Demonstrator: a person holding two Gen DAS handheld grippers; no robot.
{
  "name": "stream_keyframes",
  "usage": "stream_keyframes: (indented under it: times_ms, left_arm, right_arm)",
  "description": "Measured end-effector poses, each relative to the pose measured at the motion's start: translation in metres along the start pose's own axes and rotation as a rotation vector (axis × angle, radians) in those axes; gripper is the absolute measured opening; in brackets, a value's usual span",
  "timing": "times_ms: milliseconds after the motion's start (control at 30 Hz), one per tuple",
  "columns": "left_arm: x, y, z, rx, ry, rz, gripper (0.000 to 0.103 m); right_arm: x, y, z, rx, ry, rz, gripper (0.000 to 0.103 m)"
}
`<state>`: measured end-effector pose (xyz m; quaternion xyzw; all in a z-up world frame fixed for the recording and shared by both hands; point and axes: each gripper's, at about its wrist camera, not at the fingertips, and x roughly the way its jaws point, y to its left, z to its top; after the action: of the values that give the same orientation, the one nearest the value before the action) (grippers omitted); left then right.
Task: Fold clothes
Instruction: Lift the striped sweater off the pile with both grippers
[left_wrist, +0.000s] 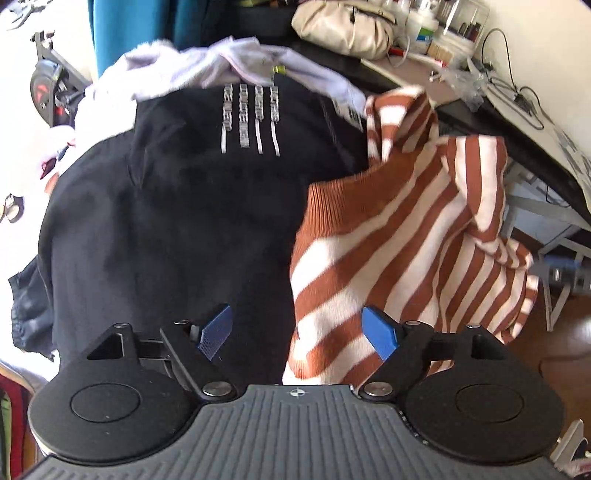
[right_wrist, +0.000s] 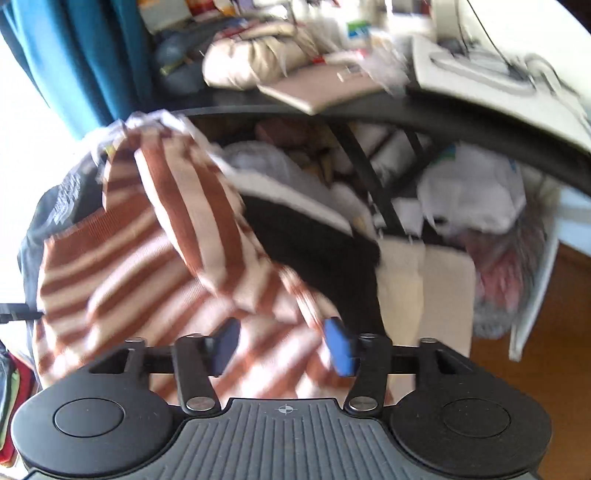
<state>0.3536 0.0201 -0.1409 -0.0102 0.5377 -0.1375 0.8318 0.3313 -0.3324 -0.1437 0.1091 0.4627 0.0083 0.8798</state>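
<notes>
A rust and white striped sweater (left_wrist: 402, 236) lies crumpled on the right of a black garment with white lettering (left_wrist: 192, 192). My left gripper (left_wrist: 297, 332) is open just above them, its jaws straddling the sweater's left edge, holding nothing. In the blurred right wrist view the same striped sweater (right_wrist: 147, 266) lies under my right gripper (right_wrist: 282, 345), which is open with the fabric between and below its blue pads (right_wrist: 340, 347); nothing is pinched.
A pale lilac garment (left_wrist: 229, 62) lies beyond the black one. A cluttered dark desk (left_wrist: 461, 107) with a beige bag (left_wrist: 343, 26), bottles and cables runs along the back right. Under the desk sit piled clothes and bags (right_wrist: 469, 195). Wooden floor (right_wrist: 546, 332) lies right.
</notes>
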Motion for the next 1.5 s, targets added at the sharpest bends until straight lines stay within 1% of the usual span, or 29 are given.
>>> stream_keyframes:
  times_ms: [33,100,167,200,233,267,300,333,367,400,467,500,533,567,667,733,833,900,967,1033,1200,1233,1300,1367,1400,1467,1500]
  left_arm:
    - [0.004,-0.002,-0.004,-0.001,0.012,-0.002,0.079]
    - [0.011,-0.005,-0.009,-0.001,0.032,-0.009,0.079]
    - [0.013,-0.008,-0.013,0.004,0.036,-0.012,0.079]
    - [0.014,-0.009,-0.015,0.006,0.038,-0.013,0.077]
    - [0.015,-0.010,-0.017,0.009,0.039,-0.014,0.053]
    - [0.017,-0.011,-0.019,0.012,0.041,-0.015,0.033]
    - [0.015,-0.010,-0.018,0.006,0.050,-0.020,0.012]
    - [0.010,-0.009,-0.017,-0.005,0.045,-0.031,0.010]
    - [0.005,-0.007,-0.016,-0.016,0.038,-0.043,0.010]
    - [-0.006,-0.007,-0.015,-0.019,0.017,-0.050,0.009]
    - [-0.034,-0.007,-0.008,-0.031,-0.033,-0.068,0.008]
    - [-0.052,-0.006,0.000,-0.062,-0.063,-0.096,0.008]
    - [-0.073,-0.005,0.008,-0.094,-0.113,-0.133,0.008]
    - [-0.097,-0.004,0.017,-0.114,-0.193,-0.169,0.008]
    - [-0.168,-0.009,0.041,-0.096,-0.468,-0.190,0.008]
    - [-0.208,-0.009,0.056,-0.101,-0.615,-0.217,0.008]
    - [-0.263,-0.008,0.068,-0.096,-0.796,-0.277,0.008]
    - [-0.281,-0.011,0.070,-0.077,-0.861,-0.276,0.008]
    - [-0.297,-0.014,0.072,-0.056,-0.923,-0.272,0.008]
    - [-0.293,-0.013,0.074,-0.064,-0.906,-0.253,0.008]
    - [-0.224,0.006,0.078,-0.140,-0.712,-0.131,0.008]
    - [-0.210,0.010,0.079,-0.155,-0.673,-0.107,0.009]
    - [-0.176,0.019,0.084,-0.183,-0.539,-0.021,0.009]
    - [-0.142,0.034,0.083,-0.242,-0.446,-0.025,0.009]
    - [-0.126,0.039,0.081,-0.242,-0.403,0.007,0.012]
    - [-0.092,0.046,0.077,-0.232,-0.317,0.081,0.026]
    - [-0.076,0.050,0.075,-0.226,-0.274,0.119,0.049]
  right_arm:
    - [0.002,0.007,0.005,-0.017,-0.020,0.005,0.065]
    - [0.007,0.021,0.014,-0.053,-0.056,0.019,0.075]
    - [0.020,0.035,0.022,-0.082,-0.059,0.028,0.076]
    - [0.029,0.041,0.026,-0.094,-0.049,0.033,0.076]
    - [0.037,0.046,0.029,-0.100,-0.032,0.035,0.075]
    - [0.045,0.050,0.031,-0.104,-0.013,0.036,0.068]
    - [0.053,0.053,0.032,-0.101,0.009,0.040,0.042]
    - [0.057,0.053,0.035,-0.081,0.027,0.043,0.025]
    - [0.059,0.054,0.039,-0.056,0.044,0.045,0.011]
    - [0.056,0.052,0.041,-0.023,0.035,0.055,0.010]
    - [0.033,0.048,0.045,-0.002,-0.038,0.092,0.009]
    - [0.018,0.047,0.046,-0.008,-0.077,0.107,0.009]
    - [0.001,0.046,0.050,-0.011,-0.118,0.122,0.009]
    - [-0.018,0.045,0.055,-0.003,-0.168,0.141,0.009]
    - [-0.081,0.036,0.072,0.047,-0.341,0.203,0.009]
    - [-0.123,0.031,0.085,0.091,-0.454,0.261,0.009]
    - [-0.174,0.031,0.096,0.120,-0.572,0.365,0.009]
    - [-0.197,0.034,0.095,0.108,-0.620,0.422,0.009]
    - [-0.208,0.040,0.091,0.079,-0.627,0.456,0.009]
    - [-0.205,0.044,0.086,0.053,-0.596,0.457,0.009]
    - [-0.150,0.051,0.070,0.079,-0.451,0.412,0.009]
    - [-0.136,0.055,0.069,0.077,-0.412,0.401,0.009]
    - [-0.104,0.069,0.062,0.041,-0.331,0.365,0.009]
    - [-0.072,0.086,0.056,-0.001,-0.259,0.327,0.009]
    - [-0.056,0.096,0.054,-0.023,-0.229,0.307,0.011]
    - [-0.026,0.110,0.049,-0.065,-0.177,0.258,0.016]
    - [-0.014,0.115,0.044,-0.083,-0.154,0.233,0.024]
